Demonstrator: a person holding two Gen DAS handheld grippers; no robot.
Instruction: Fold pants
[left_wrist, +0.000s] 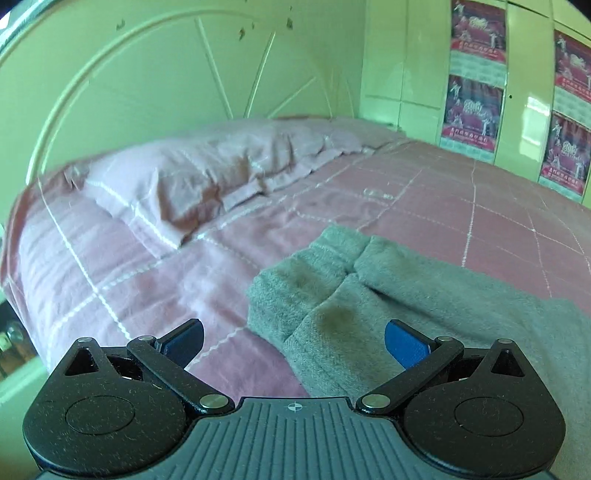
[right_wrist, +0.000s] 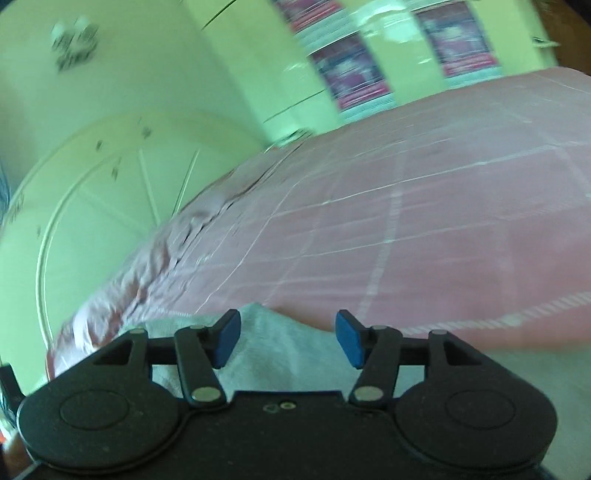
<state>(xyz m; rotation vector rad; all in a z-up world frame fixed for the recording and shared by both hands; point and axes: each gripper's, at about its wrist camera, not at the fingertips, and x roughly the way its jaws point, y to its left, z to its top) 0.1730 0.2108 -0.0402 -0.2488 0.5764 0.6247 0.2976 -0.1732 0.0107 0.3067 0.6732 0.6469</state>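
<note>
Grey pants (left_wrist: 388, 295) flat on pink bedspread (left_wrist: 461, 206); both grippers gaping, empty.

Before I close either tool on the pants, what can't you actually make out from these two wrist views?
- Grey fleece pants: left wrist view, waist end cut off by the right edge and the open left tool.
- Same pants: right wrist view, mostly hidden under the open right tool; fold state unclear.
- Red wall posters: right wrist view, motion-blurred, unreadable.
- Pink checked bedspread: edges cut off in both views.

Pants (left_wrist: 388, 291) on bed (left_wrist: 443, 192), seemingly before pillow (left_wrist: 207, 173)
</note>
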